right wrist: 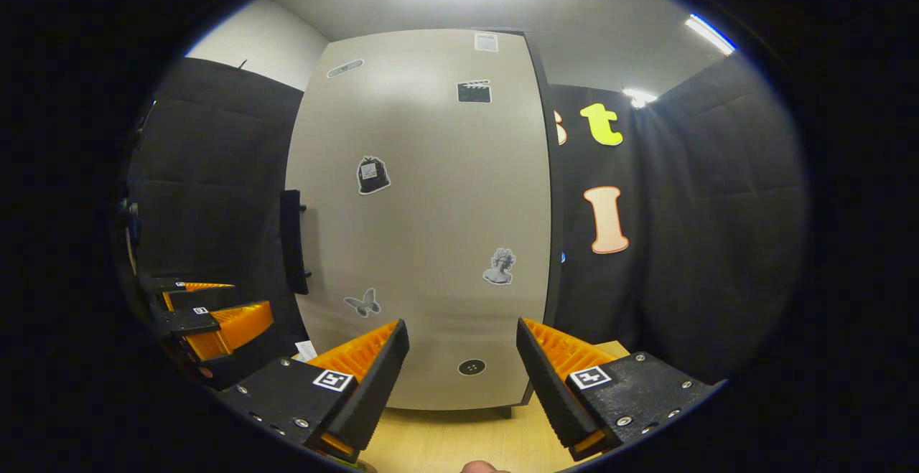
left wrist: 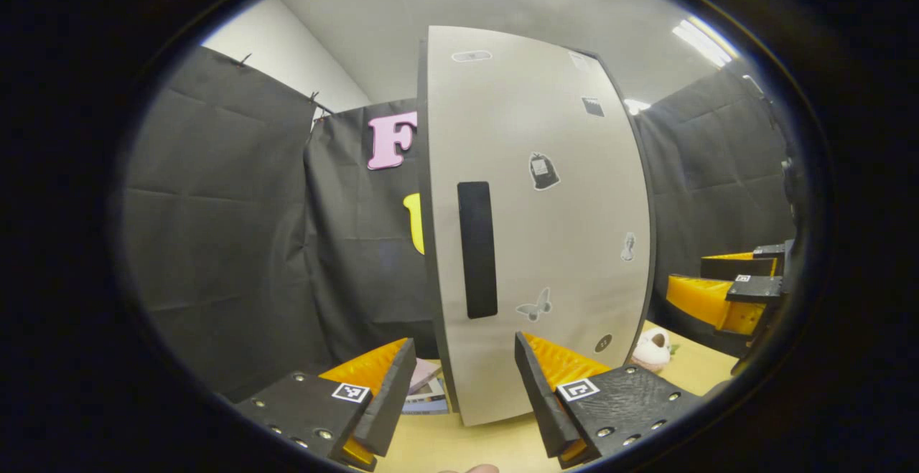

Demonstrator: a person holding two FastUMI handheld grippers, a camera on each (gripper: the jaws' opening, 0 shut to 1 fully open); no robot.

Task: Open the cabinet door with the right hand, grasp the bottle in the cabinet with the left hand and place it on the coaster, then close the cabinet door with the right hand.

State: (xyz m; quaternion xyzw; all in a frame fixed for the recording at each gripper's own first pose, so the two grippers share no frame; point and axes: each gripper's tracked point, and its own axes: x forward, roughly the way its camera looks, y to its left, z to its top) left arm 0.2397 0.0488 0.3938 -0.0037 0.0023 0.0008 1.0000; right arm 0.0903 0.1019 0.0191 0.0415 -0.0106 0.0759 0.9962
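The grey cabinet door (left wrist: 560, 229) is closed and carries several stickers, so the inside is hidden. Its black vertical handle (left wrist: 477, 249) stands straight ahead of my left gripper (left wrist: 465, 358), which is open and holds nothing, a short way from the door. Farther off at the right edge is my right gripper (left wrist: 739, 286). In the right gripper view the same door (right wrist: 431, 229) fills the middle, with the handle (right wrist: 293, 242) on its left edge. My right gripper (right wrist: 463, 340) is open and empty, apart from the door. The left gripper (right wrist: 208, 311) shows low on the left.
The cabinet stands on a light wooden table (left wrist: 459, 444). A small white and pink soft toy (left wrist: 653, 347) lies at the cabinet's right foot. Flat printed sheets (left wrist: 427, 390) lie at its left foot. Black cloth walls close in on both sides.
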